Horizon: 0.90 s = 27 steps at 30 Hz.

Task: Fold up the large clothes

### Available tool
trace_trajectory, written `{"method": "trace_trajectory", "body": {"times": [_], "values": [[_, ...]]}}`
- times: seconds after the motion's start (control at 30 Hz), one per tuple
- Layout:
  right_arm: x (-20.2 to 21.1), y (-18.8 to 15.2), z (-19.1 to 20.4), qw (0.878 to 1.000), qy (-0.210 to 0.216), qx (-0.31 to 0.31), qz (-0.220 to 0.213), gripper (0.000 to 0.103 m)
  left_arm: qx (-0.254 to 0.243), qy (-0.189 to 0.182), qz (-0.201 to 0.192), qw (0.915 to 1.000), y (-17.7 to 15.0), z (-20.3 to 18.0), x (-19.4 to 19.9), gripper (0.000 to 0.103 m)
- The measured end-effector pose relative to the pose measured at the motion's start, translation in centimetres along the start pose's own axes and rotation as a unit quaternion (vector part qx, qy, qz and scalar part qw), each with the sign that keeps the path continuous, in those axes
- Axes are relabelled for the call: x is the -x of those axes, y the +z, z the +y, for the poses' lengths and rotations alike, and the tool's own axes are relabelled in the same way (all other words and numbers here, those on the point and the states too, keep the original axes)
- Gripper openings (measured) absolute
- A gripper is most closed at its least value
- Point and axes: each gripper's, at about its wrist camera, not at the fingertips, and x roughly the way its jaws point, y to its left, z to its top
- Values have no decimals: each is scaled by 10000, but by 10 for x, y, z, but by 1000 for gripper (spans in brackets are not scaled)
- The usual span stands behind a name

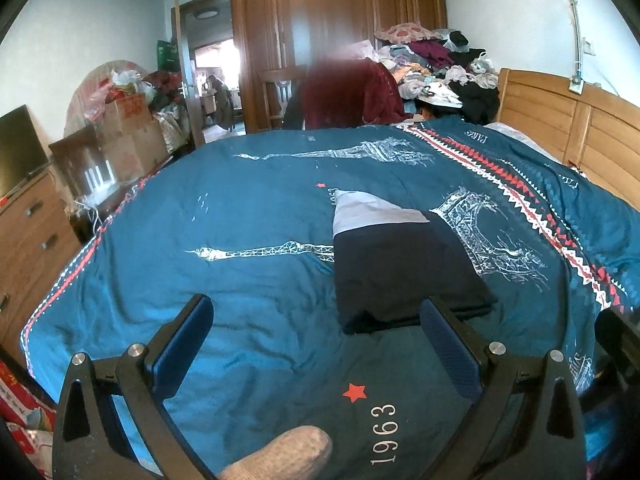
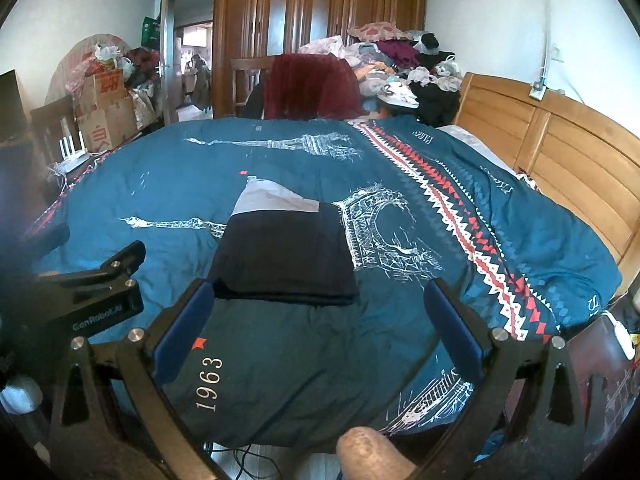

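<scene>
A folded dark navy garment (image 1: 400, 268) with a pale grey part at its far end lies flat on the blue Eiffel-tower bedspread (image 1: 240, 220). It also shows in the right wrist view (image 2: 284, 256). My left gripper (image 1: 316, 312) is open and empty, above the bedspread; its right finger is just in front of the garment's near edge. My right gripper (image 2: 318, 296) is open and empty, with the garment's near edge between its fingertips. The left gripper's body shows at the left of the right wrist view (image 2: 92, 288).
A pile of loose clothes (image 1: 436, 68) lies at the bed's far end by a wooden wardrobe (image 1: 336, 20). A wooden headboard (image 1: 572, 128) runs along the right. A dresser (image 1: 28, 232) and cardboard boxes (image 1: 128, 132) stand at the left. A dark red cloth hangs over a chair (image 2: 312, 88).
</scene>
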Motion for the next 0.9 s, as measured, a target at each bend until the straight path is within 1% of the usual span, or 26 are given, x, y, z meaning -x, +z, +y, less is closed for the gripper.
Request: {"method": "trace_trajectory", "body": {"times": [0.3,0.9], "values": [[-1,0,0,10000,34,1,8,103,10,-3,-2,10000,1,2,1,103],[0,-1,1,10000,30,-3,1,103,122,-145,48,9998,8,-4,-1,103]]}}
